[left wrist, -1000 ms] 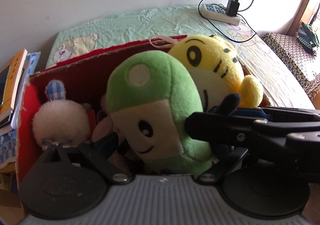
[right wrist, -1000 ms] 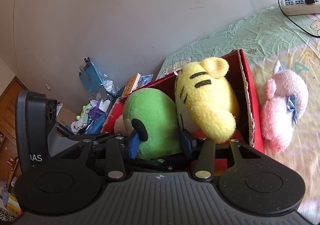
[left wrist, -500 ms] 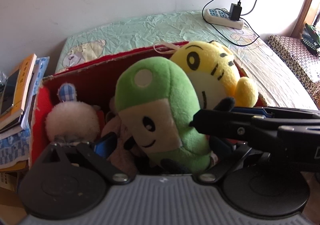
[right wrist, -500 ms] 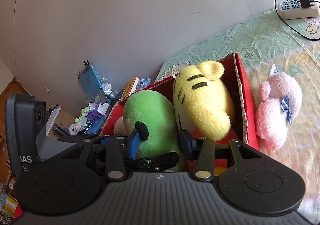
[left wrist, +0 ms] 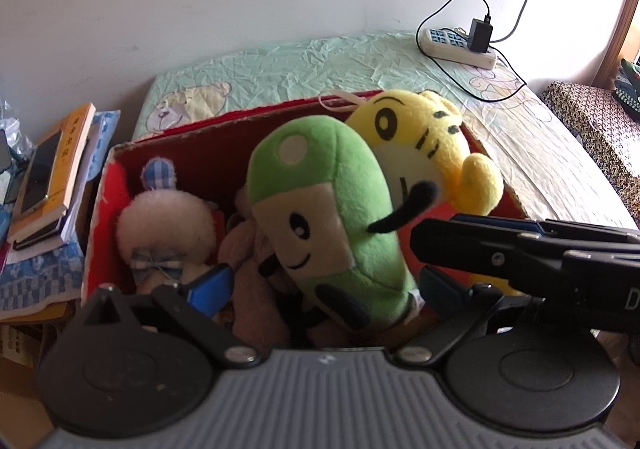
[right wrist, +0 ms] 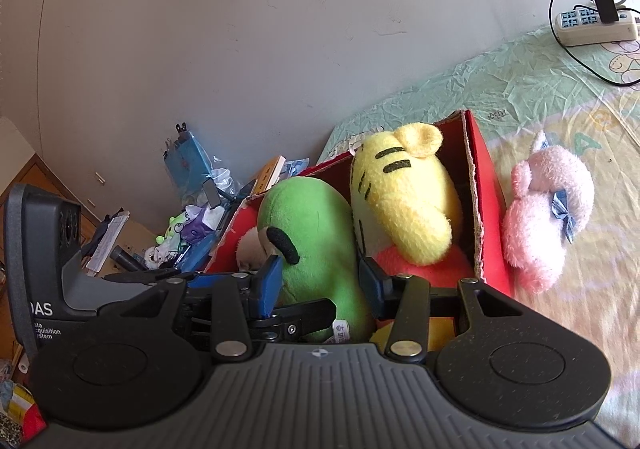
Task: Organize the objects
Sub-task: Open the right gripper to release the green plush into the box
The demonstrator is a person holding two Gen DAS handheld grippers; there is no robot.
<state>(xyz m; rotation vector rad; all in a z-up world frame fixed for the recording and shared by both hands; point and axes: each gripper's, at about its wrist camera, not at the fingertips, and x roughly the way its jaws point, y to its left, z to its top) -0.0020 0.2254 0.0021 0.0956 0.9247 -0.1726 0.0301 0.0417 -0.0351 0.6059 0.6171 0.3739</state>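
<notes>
A red cardboard box (left wrist: 168,153) on the bed holds a green plush (left wrist: 328,209), a yellow tiger plush (left wrist: 424,145) and a white fluffy plush (left wrist: 164,225). My left gripper (left wrist: 324,285) stands open at the box's near end. Its blue left pad is clear of the green plush, whose base lies between the fingers. Coming in from the right, my right gripper (right wrist: 320,281) flanks the green plush's (right wrist: 316,241) lower part; I see no dent in the plush, so it stands open. A pink plush (right wrist: 548,217) lies on the sheet outside the box (right wrist: 488,177).
A power strip with a charger and cable (left wrist: 460,45) lies at the bed's far corner by the wall. Stacked books (left wrist: 52,173) sit left of the box, with more clutter (right wrist: 192,225) beyond. A patterned cushion (left wrist: 592,129) borders the bed on the right.
My left gripper has drawn back and up from the box, so its blue pad and more of the box show. The right gripper and the toys have stayed put.
</notes>
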